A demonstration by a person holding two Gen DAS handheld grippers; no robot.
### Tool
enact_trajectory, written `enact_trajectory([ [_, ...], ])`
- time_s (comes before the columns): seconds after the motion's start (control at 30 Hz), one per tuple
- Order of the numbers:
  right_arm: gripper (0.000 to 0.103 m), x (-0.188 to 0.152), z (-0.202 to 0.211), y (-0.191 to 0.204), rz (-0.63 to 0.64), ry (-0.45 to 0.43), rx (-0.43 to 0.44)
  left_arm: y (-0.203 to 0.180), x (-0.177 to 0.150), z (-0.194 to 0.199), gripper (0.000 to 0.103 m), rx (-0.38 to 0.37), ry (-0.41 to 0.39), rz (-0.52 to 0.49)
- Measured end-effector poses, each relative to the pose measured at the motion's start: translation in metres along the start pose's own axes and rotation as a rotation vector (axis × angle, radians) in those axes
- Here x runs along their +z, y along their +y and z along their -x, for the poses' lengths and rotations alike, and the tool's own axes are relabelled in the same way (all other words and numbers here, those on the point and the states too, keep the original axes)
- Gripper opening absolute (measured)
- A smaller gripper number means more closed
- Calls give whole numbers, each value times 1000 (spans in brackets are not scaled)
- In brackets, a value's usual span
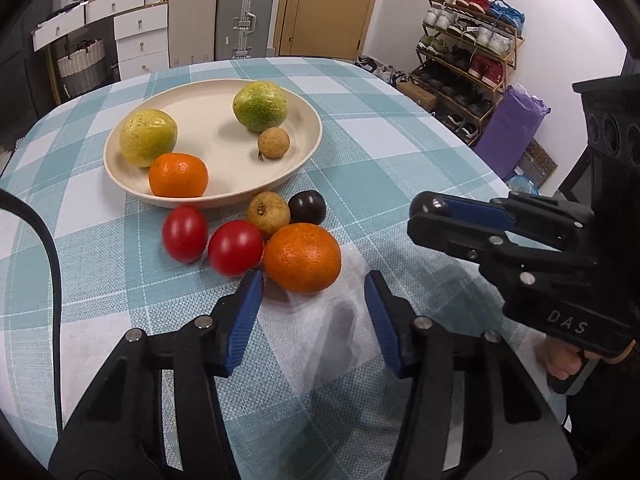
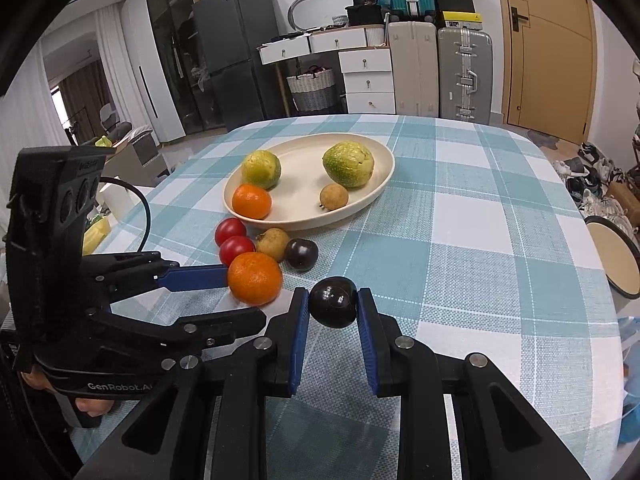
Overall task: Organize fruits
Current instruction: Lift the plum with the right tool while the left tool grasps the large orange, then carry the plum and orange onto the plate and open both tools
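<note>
A cream plate (image 1: 308,148) (image 2: 380,184) holds two green-yellow fruits (image 1: 261,106), a small orange (image 1: 178,175) and a small brown fruit (image 1: 273,142). In front of it on the cloth lie two red tomatoes (image 1: 235,248), a brown fruit (image 1: 268,213), a dark plum (image 1: 307,207) and a big orange (image 1: 302,258) (image 2: 255,278). My left gripper (image 1: 314,286) (image 2: 236,296) is open just before the big orange. My right gripper (image 2: 333,308) (image 1: 424,214) is shut on a second dark plum (image 2: 333,301) (image 1: 430,205), held above the cloth to the right.
The table wears a teal checked cloth (image 2: 460,240). A black cable (image 1: 48,248) runs along the left. Beyond the table stand suitcases (image 2: 464,68), white drawers (image 2: 366,76), a shoe rack (image 1: 468,60) and a round stool (image 2: 616,256).
</note>
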State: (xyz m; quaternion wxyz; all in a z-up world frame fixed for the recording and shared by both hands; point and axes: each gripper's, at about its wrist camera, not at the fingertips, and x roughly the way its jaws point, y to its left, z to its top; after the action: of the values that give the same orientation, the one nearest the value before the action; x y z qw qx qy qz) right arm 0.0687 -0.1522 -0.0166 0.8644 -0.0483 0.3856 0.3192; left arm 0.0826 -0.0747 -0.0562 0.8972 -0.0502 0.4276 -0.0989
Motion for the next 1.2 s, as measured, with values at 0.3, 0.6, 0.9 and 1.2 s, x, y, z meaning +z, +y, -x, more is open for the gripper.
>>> enact_trajectory([
  [0.3, 25, 2, 3, -1, 3, -11, -6, 2, 12, -11, 50, 5, 9, 8],
  [0.6, 25, 1, 4, -7, -14, -16, -12, 4, 14, -13, 37, 2, -4, 13],
  [0.9, 25, 2, 4, -11, -24, -32, -18, 4, 11, 0, 37, -12, -39, 15],
  [1.2, 25, 5, 8, -9, -44, -69, -6, 14, 16, 25, 37, -9, -95, 16],
])
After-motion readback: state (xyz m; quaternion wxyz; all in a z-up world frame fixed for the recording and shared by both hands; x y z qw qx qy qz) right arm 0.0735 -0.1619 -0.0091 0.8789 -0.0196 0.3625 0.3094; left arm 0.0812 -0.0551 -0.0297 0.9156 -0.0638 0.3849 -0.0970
